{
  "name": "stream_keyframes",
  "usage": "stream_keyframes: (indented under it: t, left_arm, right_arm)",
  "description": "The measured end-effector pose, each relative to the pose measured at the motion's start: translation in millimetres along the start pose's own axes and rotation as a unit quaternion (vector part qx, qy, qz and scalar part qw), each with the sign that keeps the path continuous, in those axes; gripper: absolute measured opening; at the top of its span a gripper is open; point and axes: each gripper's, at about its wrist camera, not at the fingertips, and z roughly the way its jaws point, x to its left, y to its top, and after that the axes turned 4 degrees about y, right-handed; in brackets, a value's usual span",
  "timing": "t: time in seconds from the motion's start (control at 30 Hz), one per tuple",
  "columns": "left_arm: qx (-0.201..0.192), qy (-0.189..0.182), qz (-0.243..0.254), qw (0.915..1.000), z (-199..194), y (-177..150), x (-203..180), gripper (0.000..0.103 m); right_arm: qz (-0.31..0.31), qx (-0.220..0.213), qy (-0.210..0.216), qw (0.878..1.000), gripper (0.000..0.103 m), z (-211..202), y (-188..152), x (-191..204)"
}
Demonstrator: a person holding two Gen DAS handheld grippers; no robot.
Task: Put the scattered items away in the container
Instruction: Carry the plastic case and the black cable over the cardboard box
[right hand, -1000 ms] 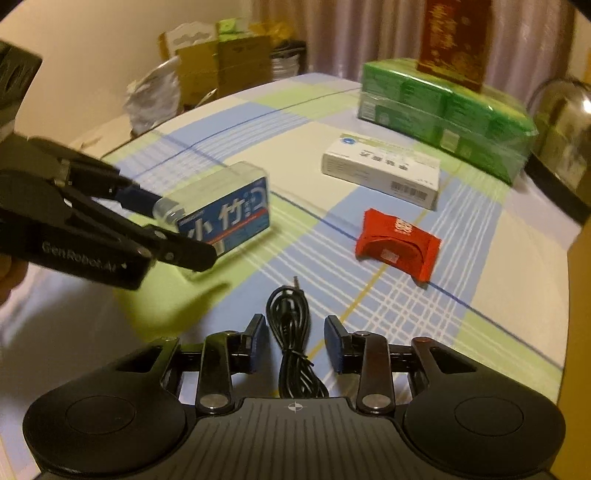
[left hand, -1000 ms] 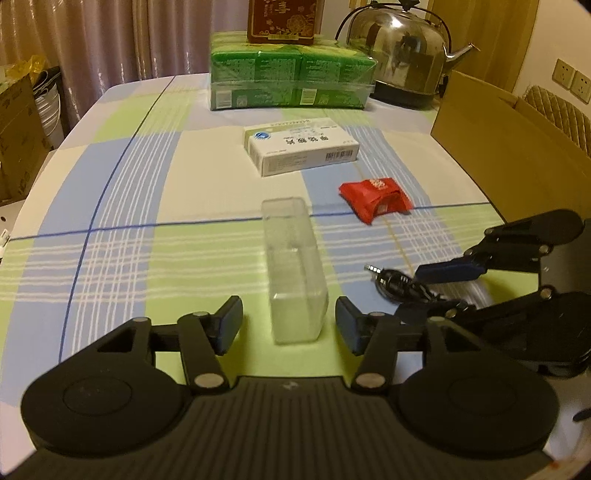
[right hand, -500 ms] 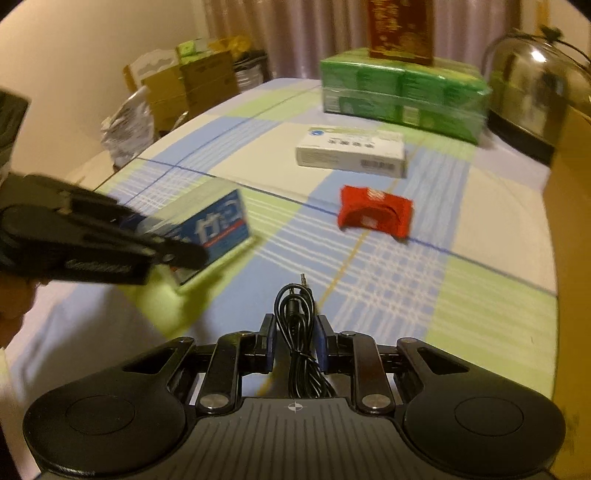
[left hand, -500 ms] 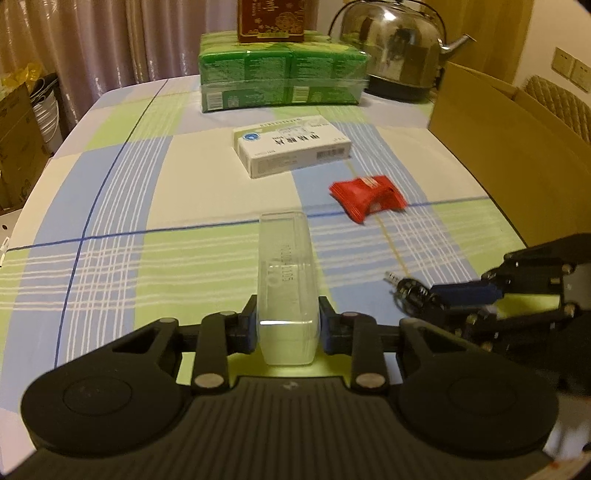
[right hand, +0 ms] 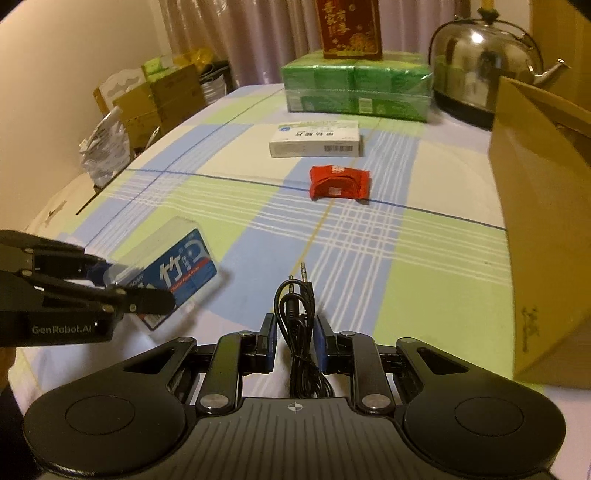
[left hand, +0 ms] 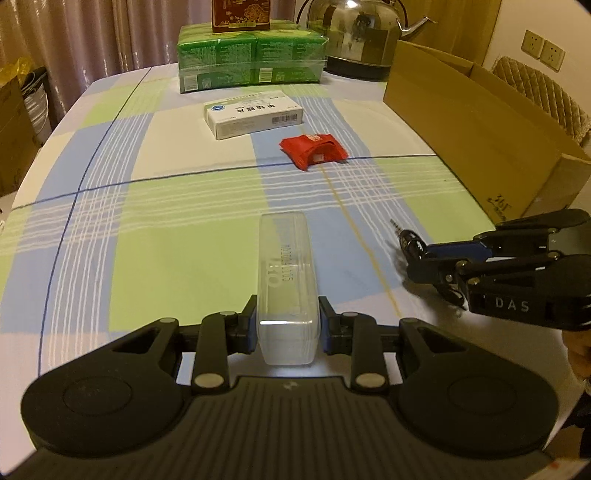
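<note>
Since a second ago both of my hands have closed: my left hand-held gripper (left hand: 287, 328), then spread wide around the clear plastic box (left hand: 286, 280), is now clamped on its near end, and my right hand-held gripper (right hand: 294, 343), which stood apart around the black audio cable (right hand: 297, 325), now pinches the coiled bundle. From the right wrist view the box shows a blue label and looks raised off the checked tabletop (right hand: 369, 258), tilted; I cannot tell for certain that it clears the cloth. The cable's two plugs point forward past my right fingertips (right hand: 320, 343). Further along the tabletop lie a red packet (left hand: 314, 151) and, just beyond it, a white medicine box (left hand: 255, 114), apart from each other. The open cardboard box (left hand: 480, 125) stands along the right edge. A green wrapped pack (left hand: 251, 59) and a steel kettle (left hand: 354, 33) sit at the far end.
</note>
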Motion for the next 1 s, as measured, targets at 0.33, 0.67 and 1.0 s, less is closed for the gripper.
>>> stream_keyframes:
  t: [0.33,0.67,1.0]
  left_arm:
    - [-0.013,-0.005,-0.004,0.9999,-30,-4,-15,0.026]
    - [-0.017,-0.006,0.001,0.9998,-43,-8,-25,0.026]
    - [-0.027,-0.005,0.009,0.9996,-50,0,-32,0.026]
  right_arm:
    - [0.012,-0.026,-0.015,0.999,0.017,-35,-6,6]
    - [0.021,-0.046,-0.023,0.998,0.017,-56,-5,6]
    - [0.025,-0.064,-0.027,0.997,0.017,-70,-1,2]
